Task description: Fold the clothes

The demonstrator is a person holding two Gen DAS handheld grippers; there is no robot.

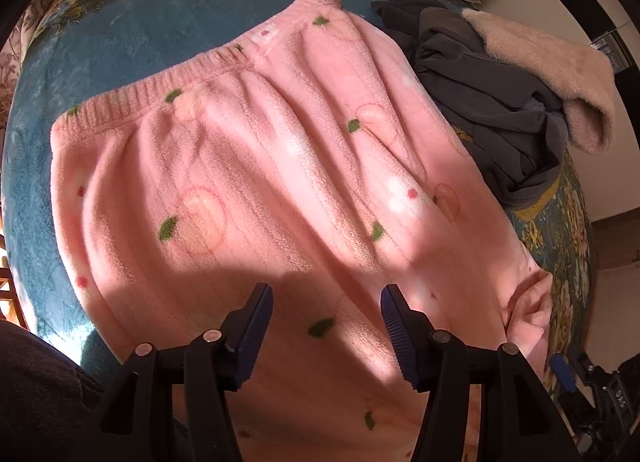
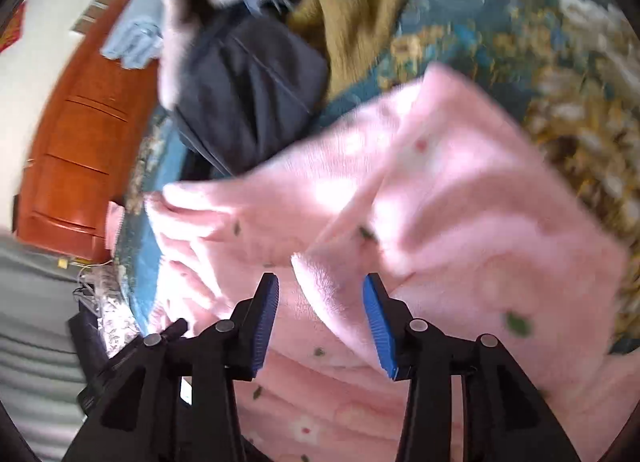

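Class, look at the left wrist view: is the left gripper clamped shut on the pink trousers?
No: the left gripper stands open above the pink trousers, gripping nothing.

Pink fleece pants (image 1: 256,165) with green leaves and peach outlines, on a blue floral blanket (image 1: 120,33); dark grey garment (image 1: 492,109).

A bed with a blue blanket (image 1: 120,33) is carrying the clothes. Pink fuzzy pants (image 1: 256,165) are lying flat on it. A dark gray piece of clothing (image 1: 492,101) is sitting in a heap beside the pants, with a fluffy light pink one (image 1: 560,73) lying on it.
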